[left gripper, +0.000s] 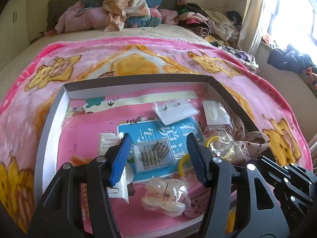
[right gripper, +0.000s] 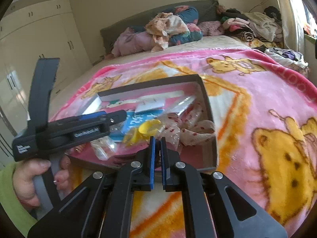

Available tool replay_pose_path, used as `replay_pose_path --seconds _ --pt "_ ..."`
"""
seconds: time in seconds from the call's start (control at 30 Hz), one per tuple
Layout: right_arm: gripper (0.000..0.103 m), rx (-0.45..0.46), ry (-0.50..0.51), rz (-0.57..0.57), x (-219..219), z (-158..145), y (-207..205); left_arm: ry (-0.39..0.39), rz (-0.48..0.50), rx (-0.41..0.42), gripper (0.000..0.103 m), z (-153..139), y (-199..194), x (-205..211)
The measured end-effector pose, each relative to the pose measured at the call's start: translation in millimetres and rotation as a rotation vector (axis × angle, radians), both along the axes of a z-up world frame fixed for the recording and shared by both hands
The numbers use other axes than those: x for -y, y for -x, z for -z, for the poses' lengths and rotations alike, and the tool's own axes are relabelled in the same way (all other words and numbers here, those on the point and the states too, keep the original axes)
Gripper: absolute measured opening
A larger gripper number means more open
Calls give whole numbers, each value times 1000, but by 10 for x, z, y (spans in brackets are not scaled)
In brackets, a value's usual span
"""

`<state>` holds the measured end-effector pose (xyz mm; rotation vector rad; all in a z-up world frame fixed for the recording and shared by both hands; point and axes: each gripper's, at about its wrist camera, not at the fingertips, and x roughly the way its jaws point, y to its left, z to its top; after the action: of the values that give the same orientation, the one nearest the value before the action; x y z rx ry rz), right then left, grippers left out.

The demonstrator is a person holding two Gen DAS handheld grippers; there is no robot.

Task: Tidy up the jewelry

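- The left tongs [left gripper: 157,156] are being held released, the blue pads spread wide over the middle of the shallow box [left gripper: 49,119], which is lying on the pink blanket [left gripper: 138,59] of the bed.
- Between the spread pads, a clear case of hair clips [left gripper: 153,154] is being framed; whether it is being touched cannot be told.
- The case is resting on a blue card [left gripper: 178,130] near the box's centre.
- A packet of ear studs [left gripper: 174,109] is lying toward the far side of the box, and a bagged hair claw [left gripper: 166,196] toward the near side.
- Yellow rings in a clear bag [left gripper: 220,146] and a spotted scrunchie [left gripper: 255,140] are piled against the box's right wall.
- In the right wrist view, the left hand [right gripper: 29,180], in a green sleeve, is wrapped around the grey handle, with the left tool being held level and reaching across the box's near left corner.
- The right tongs [right gripper: 157,163] are being held clenched on nothing, only a narrow slit showing between the pads, just at the near wall of the box [right gripper: 210,119].
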<state>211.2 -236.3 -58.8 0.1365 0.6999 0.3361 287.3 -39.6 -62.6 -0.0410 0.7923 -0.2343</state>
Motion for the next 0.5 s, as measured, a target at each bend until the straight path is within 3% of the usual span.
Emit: replay_pose_path --seconds 0.2,0.33,0.43,0.5 --pt "8 0 36 41 77 21 24 2 -3 6 54 -25 73 -19" --pt "32 18 32 63 145 -20 59 5 -6 11 55 -53 118 -40" --pt "34 26 37 73 195 -64 70 4 -8 16 56 -92 166 -51" --pt "41 33 40 84 220 -97 90 5 -9 19 57 -119 198 -58"
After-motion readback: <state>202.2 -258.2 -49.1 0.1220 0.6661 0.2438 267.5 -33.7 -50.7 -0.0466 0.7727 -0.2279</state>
